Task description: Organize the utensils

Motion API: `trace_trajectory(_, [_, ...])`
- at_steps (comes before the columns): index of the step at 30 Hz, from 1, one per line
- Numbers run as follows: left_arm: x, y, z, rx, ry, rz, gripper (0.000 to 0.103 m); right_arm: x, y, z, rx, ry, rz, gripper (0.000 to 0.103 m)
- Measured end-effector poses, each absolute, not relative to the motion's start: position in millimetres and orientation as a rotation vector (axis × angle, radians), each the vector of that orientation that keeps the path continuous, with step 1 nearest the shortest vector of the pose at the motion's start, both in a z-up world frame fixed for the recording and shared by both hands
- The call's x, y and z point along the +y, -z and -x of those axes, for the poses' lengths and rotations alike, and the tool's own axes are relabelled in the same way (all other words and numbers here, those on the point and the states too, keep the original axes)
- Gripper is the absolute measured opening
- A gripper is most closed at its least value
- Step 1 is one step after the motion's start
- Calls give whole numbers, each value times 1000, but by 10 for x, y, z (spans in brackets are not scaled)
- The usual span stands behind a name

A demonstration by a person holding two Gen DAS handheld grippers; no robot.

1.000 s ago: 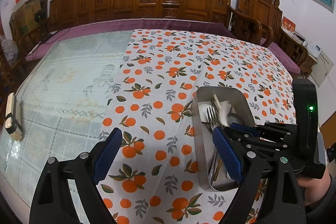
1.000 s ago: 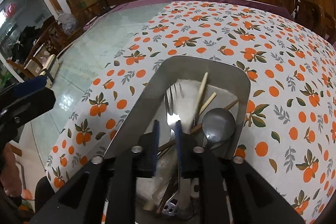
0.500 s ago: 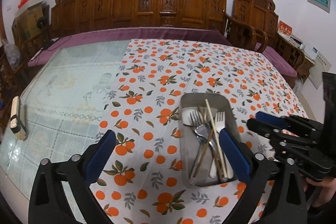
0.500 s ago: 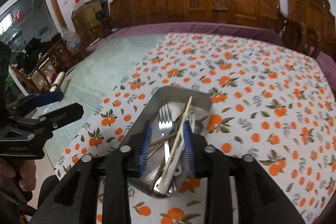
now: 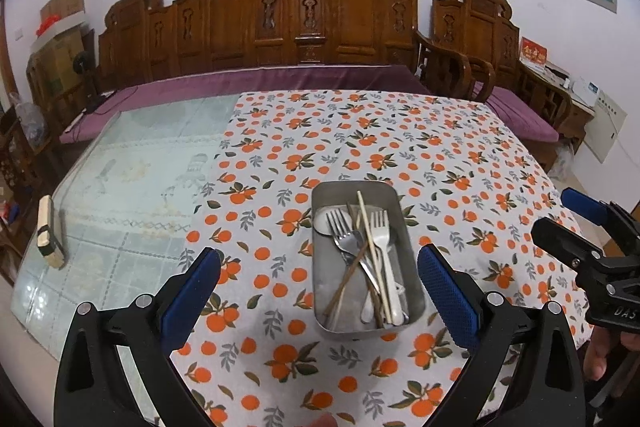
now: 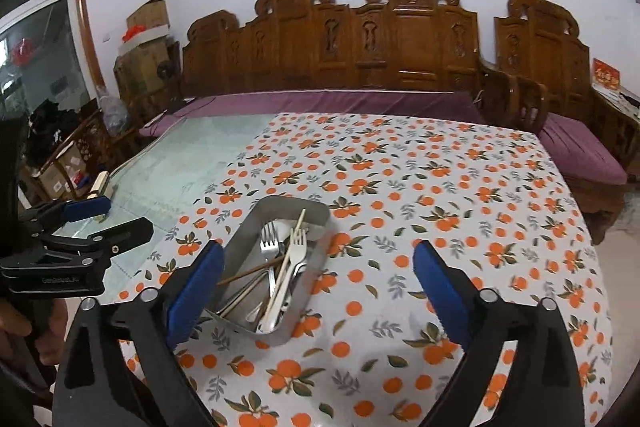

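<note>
A steel tray (image 5: 320, 307) sits on the orange-print tablecloth and holds several utensils: metal forks (image 5: 344, 239), a white plastic fork (image 5: 382, 239), chopsticks (image 5: 370, 239) and a spoon. It also shows in the right wrist view (image 6: 248, 227), with the forks (image 6: 294, 247) inside. My left gripper (image 5: 320, 291) is open and empty, raised above the near end of the tray. My right gripper (image 6: 316, 287) is open and empty, raised above and to the right of the tray. It shows at the right edge of the left wrist view (image 5: 572, 223).
The tablecloth (image 5: 440, 155) covers the right part of a glass-topped table (image 5: 140, 163). A small block (image 5: 48, 227) lies near the table's left edge. Carved wooden benches (image 5: 304, 23) with purple cushions stand behind and to the right of the table.
My right gripper let go of the fork in the tray, opened wide and pulled up and back. My left gripper also rose and drew back from the tray.
</note>
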State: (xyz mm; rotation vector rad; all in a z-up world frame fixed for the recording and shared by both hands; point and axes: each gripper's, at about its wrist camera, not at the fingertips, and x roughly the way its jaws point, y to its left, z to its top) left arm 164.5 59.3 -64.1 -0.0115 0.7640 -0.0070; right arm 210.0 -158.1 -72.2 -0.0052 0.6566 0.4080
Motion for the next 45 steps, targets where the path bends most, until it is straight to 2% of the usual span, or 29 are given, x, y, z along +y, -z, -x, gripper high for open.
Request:
trace_trajectory(22, [92, 183, -860, 656, 40, -13, 95, -2238, 262, -1133, 528, -264, -10, 100])
trace_trajectory(45, [-89, -628, -157, 448, 39, 2, 95, -2431, -662, -181, 285, -228, -16, 100])
